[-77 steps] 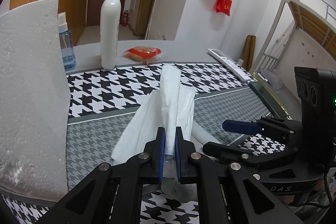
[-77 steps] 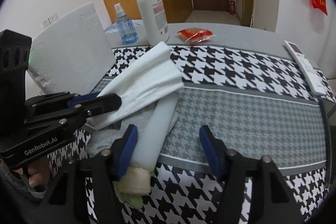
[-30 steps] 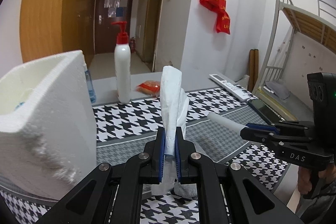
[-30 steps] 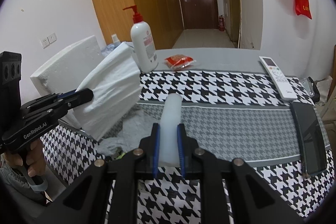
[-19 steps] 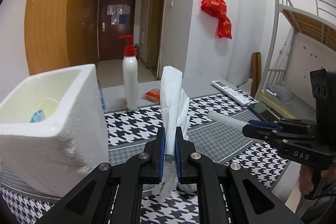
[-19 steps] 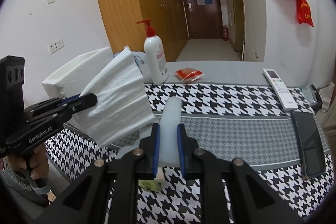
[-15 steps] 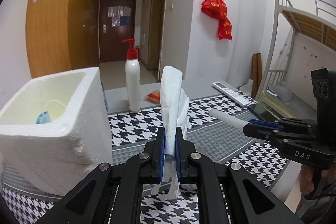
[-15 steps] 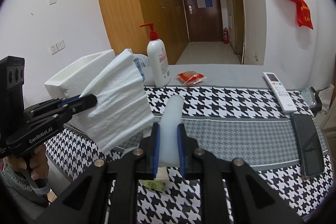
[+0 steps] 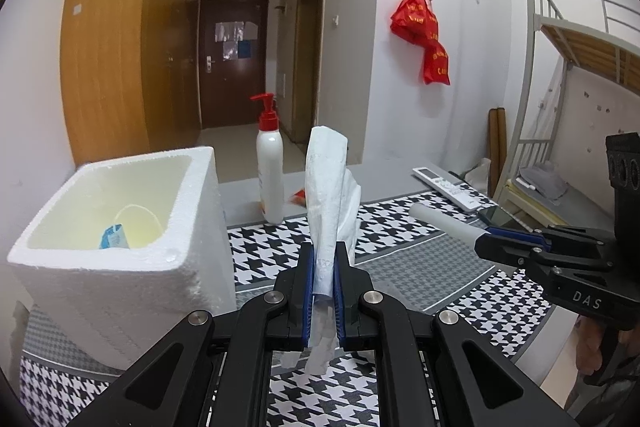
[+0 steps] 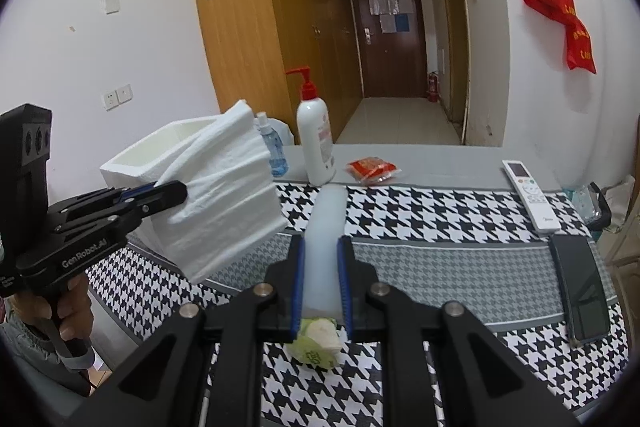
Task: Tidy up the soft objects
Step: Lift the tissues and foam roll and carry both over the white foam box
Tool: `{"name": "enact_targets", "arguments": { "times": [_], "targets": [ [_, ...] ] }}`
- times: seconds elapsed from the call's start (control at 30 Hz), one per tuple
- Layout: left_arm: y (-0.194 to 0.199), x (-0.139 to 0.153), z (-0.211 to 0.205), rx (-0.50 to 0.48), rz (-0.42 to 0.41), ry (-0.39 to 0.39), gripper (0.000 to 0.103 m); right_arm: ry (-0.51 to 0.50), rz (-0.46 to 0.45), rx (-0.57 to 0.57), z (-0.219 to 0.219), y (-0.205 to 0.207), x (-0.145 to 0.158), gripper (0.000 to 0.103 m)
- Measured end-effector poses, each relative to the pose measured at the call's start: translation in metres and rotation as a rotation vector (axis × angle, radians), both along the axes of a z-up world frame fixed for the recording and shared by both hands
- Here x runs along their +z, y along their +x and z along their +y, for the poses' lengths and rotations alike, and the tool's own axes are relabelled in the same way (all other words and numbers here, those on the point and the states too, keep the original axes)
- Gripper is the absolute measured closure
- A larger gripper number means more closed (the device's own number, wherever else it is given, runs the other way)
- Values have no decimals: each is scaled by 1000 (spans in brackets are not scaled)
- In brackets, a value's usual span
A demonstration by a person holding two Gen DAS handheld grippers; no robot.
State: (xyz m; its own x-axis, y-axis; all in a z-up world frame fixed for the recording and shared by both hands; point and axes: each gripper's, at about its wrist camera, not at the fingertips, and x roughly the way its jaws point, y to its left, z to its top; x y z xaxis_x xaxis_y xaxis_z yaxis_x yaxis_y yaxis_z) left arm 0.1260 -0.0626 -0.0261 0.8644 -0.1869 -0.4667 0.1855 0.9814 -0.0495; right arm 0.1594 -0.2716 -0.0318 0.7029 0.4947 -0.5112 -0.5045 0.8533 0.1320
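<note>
Both claws have risen since the earlier frames, when the paper towel and the foam tube lay on the cloth; the foam box now shows its open top, where before only its side wall faced the left camera.

Left claw: pressed together, pinching a folded white paper towel by its lower edge. Long axis upright; top points straight up past the fingertips, frayed ends hang below the pads. Clear of the table.

Right claw: pinching a pale foam tube. Long axis runs straight ahead along the fingers, far end pointing toward the pump bottle. Below the pads, a small green-and-white wad; what it is cannot be told.

Left of the left claw, close: white foam box, open top, a face mask inside. It stands between that claw and the table's left edge.

Under both claws: black-and-white houndstooth cloth.

Right of the right claw: dark phone, white remote.

Ahead, farther: pump bottle with red top, blue spray bottle, red packet.

Far: brown door, red bag on the wall, bunk bed frame.
</note>
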Motion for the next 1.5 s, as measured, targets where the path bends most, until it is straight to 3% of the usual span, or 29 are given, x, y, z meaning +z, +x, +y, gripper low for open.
{"name": "enact_targets", "arguments": {
  "times": [1.07, 1.5],
  "targets": [
    [-18, 57, 20, 42, -140, 19, 94, -13, -157, 21, 21, -9, 50, 84],
    [-15, 82, 34, 107, -183, 18, 94, -7, -192, 47, 33, -7, 65, 84]
  ]
}}
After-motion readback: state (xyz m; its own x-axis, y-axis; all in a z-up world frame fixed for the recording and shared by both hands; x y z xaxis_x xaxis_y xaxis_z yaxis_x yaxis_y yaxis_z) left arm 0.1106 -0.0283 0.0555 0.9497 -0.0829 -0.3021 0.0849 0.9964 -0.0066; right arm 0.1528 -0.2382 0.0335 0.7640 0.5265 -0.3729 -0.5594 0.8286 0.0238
